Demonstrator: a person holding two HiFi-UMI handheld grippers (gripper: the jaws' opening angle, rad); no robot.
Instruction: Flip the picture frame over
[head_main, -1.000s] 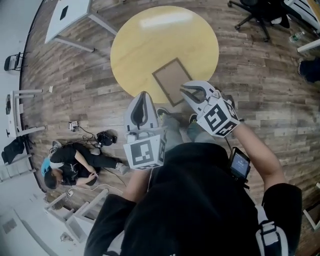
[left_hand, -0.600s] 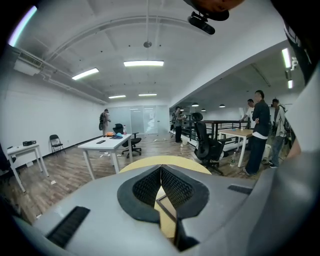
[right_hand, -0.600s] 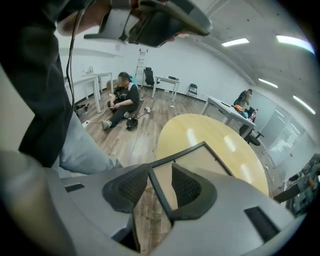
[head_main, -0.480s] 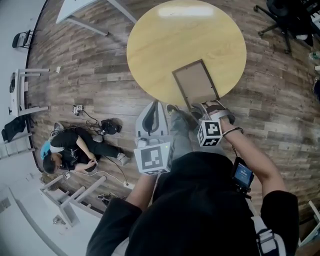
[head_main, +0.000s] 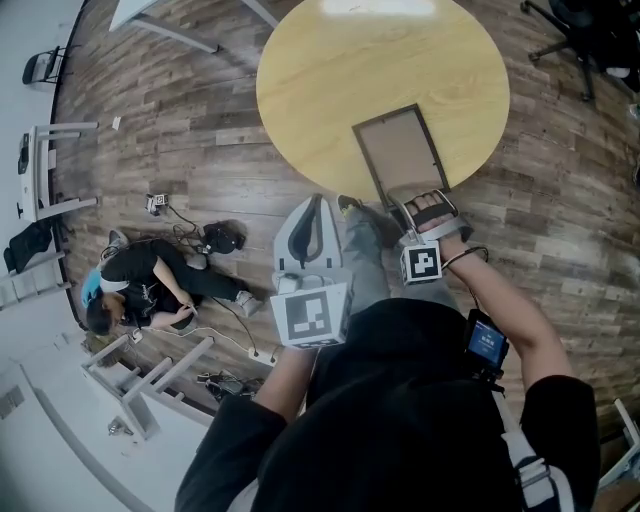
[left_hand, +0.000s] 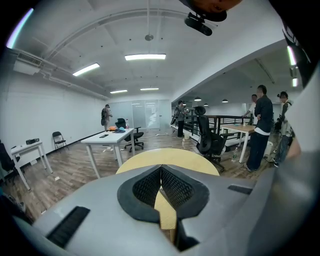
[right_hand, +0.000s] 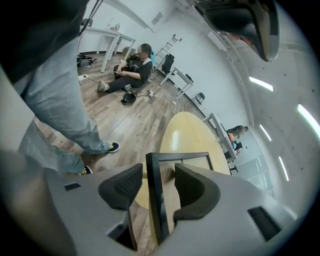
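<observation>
Picture frame (head_main: 400, 150) is lying flat on the round table (head_main: 330, 90), a slim rectangle with a thin dark border and a matte brown panel facing up, and its near short end is reaching the rim closest to me. I'm watching the right gripper (head_main: 425, 205) at that end. In the right gripper view, its jaws have just been opening and are standing wide. The frame's dark rail (right_hand: 154, 200) is running between the ribbed black pads (right_hand: 122, 187) with a gap on each side, so nothing is being squeezed.

The left gripper (head_main: 316, 205) is hanging just short of the table, left of the frame. In the left gripper view, its two textured pads (left_hand: 147, 187) are meeting at the tips with nothing between them.

The tabletop is showing smooth pale yellow wood with a soft glare. Around it, grey-brown floor planks (head_main: 180, 130) are spreading out. Off to the left, a person (head_main: 140, 295) in dark clothes is sitting on the floor beside some cables. At the far right, a black office chair (head_main: 575, 40) is standing on its star base.
</observation>
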